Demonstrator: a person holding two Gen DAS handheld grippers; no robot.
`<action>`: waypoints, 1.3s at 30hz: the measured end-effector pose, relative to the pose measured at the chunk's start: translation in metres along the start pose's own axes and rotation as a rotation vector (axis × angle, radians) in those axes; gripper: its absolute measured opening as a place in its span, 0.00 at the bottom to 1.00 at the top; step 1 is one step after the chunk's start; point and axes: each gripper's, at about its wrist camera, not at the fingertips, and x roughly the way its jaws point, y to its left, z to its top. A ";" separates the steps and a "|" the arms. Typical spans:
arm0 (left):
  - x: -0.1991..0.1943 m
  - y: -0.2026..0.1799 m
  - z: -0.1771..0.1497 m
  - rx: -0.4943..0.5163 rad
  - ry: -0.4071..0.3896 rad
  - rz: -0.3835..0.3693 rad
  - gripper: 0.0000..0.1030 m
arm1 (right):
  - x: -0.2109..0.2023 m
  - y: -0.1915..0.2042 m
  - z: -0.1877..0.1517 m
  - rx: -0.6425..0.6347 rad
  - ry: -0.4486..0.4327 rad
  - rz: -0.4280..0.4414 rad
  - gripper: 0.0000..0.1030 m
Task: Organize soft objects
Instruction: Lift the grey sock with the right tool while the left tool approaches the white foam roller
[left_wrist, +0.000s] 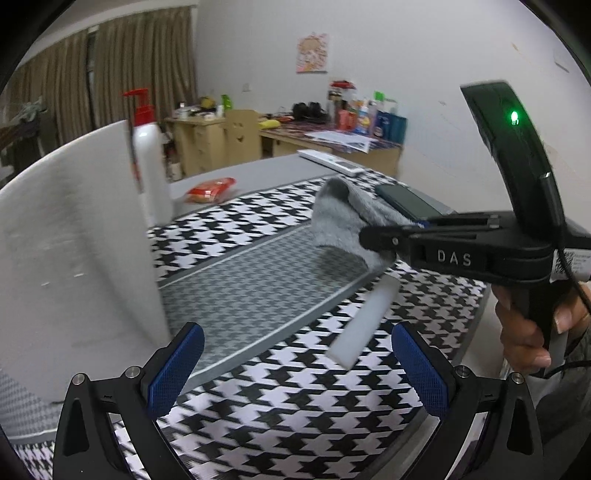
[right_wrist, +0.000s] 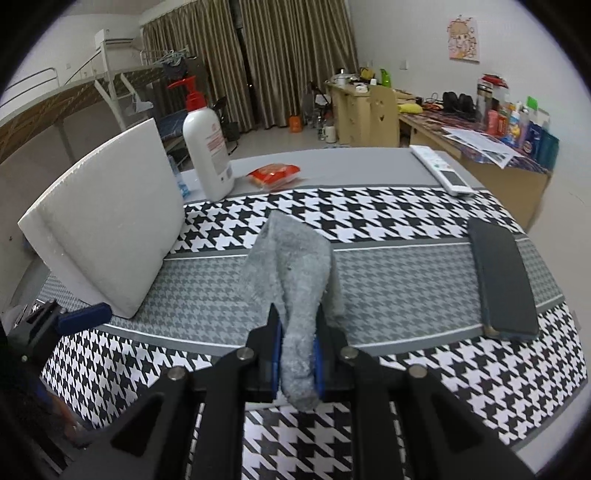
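The right gripper (right_wrist: 297, 360) clamps one end of a grey fleecy sock (right_wrist: 295, 273), which hangs just above the grey middle band of a houndstooth table mat (right_wrist: 406, 221). The left gripper (left_wrist: 297, 369) stands with its blue pads wide apart and nothing between them, near the mat's front edge. A white foam block (right_wrist: 107, 229) leans at the left, a white pump bottle (right_wrist: 205, 147) stands beyond it, and a dark phone (right_wrist: 502, 280) lies at the right.
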 end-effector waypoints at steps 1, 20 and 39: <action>0.003 -0.003 0.000 0.012 0.008 -0.012 0.99 | -0.001 -0.002 -0.001 0.004 -0.003 -0.003 0.17; 0.056 -0.032 0.005 0.117 0.155 -0.124 0.73 | -0.015 -0.039 -0.024 0.099 -0.019 -0.020 0.17; 0.069 -0.041 0.008 0.161 0.179 -0.114 0.42 | -0.030 -0.053 -0.039 0.133 -0.037 -0.049 0.17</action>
